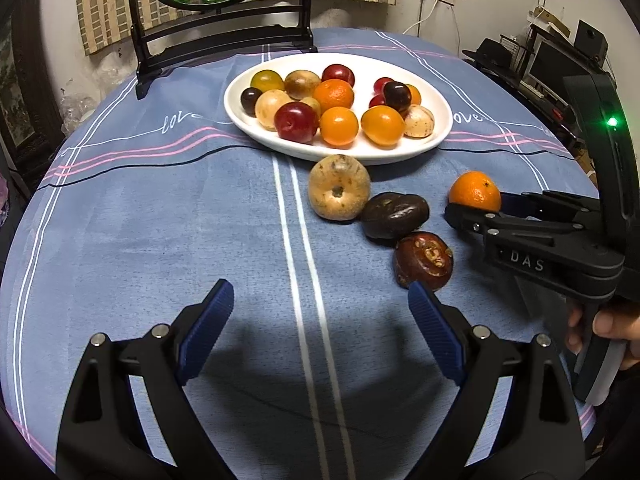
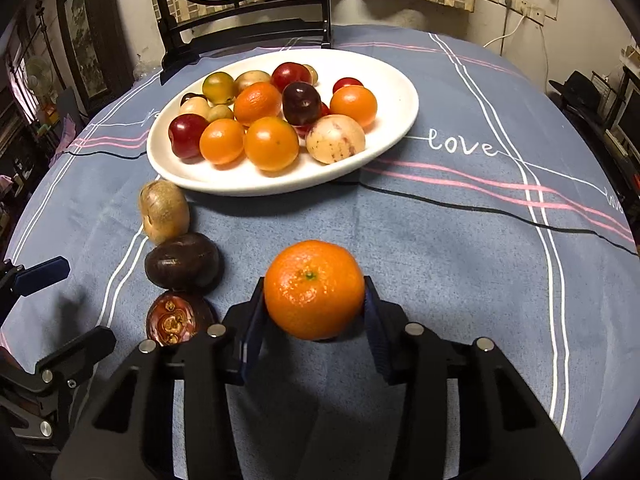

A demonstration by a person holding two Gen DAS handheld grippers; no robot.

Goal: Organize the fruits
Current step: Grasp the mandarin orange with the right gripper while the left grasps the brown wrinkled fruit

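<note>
A white oval plate [image 1: 434,142] [image 2: 400,80] holds several oranges, red, dark and tan fruits. On the cloth in front of it lie a tan fruit [image 1: 339,187] [image 2: 164,210], a dark brown fruit [image 1: 395,215] [image 2: 182,262] and a reddish-brown fruit [image 1: 423,260] [image 2: 176,318] in a row. My right gripper [image 2: 314,300] [image 1: 472,208] is shut on an orange [image 2: 314,289] [image 1: 475,192] just above the cloth, right of that row. My left gripper [image 1: 320,312] is open and empty, near the reddish-brown fruit; its fingers [image 2: 42,274] show in the right wrist view.
A blue tablecloth [image 1: 160,220] [image 2: 460,260] with white and pink stripes covers the round table. A black stand with a round mirror [image 1: 224,36] [image 2: 240,28] stands behind the plate. Shelves and clutter line the room's right side.
</note>
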